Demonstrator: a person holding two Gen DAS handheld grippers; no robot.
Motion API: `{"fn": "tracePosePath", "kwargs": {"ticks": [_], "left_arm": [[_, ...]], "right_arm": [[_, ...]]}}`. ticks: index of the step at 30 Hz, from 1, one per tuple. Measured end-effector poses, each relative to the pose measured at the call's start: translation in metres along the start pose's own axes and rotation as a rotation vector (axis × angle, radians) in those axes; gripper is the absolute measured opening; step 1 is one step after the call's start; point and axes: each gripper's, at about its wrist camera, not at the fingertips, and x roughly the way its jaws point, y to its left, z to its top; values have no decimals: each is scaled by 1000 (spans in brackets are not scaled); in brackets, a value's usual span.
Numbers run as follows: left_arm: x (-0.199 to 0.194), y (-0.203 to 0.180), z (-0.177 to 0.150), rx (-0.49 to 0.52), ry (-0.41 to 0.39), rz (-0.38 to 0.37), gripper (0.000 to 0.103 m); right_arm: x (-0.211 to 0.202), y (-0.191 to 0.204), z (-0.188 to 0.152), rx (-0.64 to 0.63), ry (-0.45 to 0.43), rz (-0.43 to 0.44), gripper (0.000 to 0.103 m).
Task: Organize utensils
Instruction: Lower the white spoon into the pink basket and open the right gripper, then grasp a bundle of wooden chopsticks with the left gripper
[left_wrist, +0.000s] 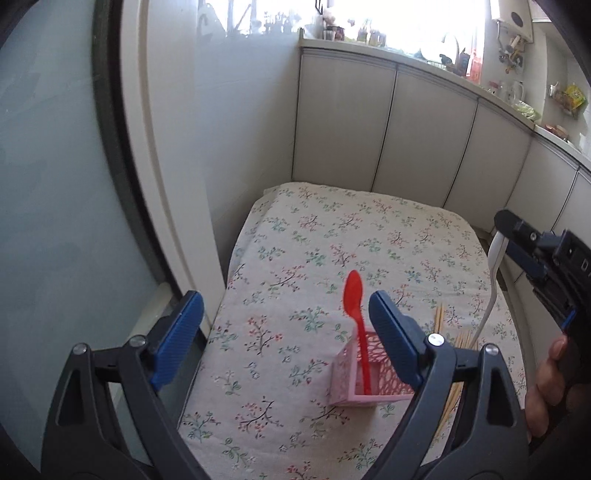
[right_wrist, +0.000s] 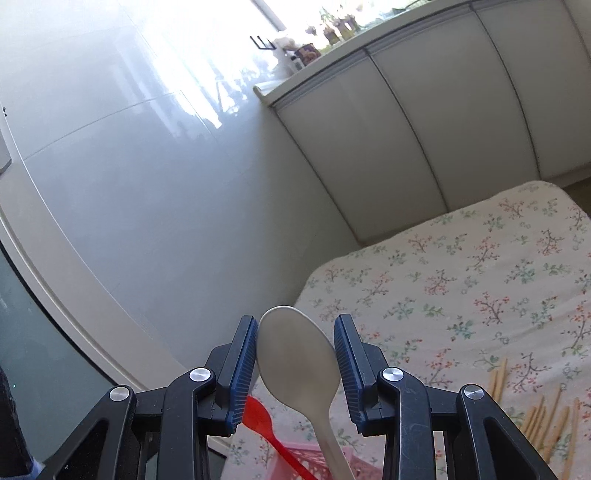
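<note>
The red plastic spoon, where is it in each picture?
Left wrist view: the red plastic spoon stands in the pink lattice basket, lower middle.
Right wrist view: bottom edge, left of middle, its bowl up.
Shared landmark: the floral tablecloth.

No legible text, label, brand, number or sign in either view. Packets and jars on the far worktop (left_wrist: 461, 74) at about one o'clock in the left wrist view too small and washed out by window glare to read. Same for the jars on that worktop at about twelve o'clock in the right wrist view.
</note>
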Motion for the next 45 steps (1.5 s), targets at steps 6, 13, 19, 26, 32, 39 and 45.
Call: {"fn": "tracePosePath", "kwargs": {"ticks": [6, 13, 19, 26, 32, 39, 45], "left_arm": [[25, 12, -4, -28, 90, 12, 91], [34, 13, -7, -38, 124, 10, 91], [30, 9, -5, -31, 118, -1, 91], [18, 3, -3, -25, 108, -22, 91], [7, -9, -5, -14, 122, -78, 92], [-17, -37, -13, 59, 109, -128, 96], [-30, -66, -20, 147, 129, -180, 100]], "right_arm": [[19, 14, -10, 37, -84, -1, 39], [39, 9, -33, 23, -65, -50, 41], [29, 5, -34, 24, -59, -60, 63], [-15, 7, -6, -64, -39, -103, 94], [-60, -9, 6, -105, 21, -228, 101], [-92, -47, -1, -75, 148, -358, 103], [-112, -80, -9, 13, 202, -444, 103]]}}
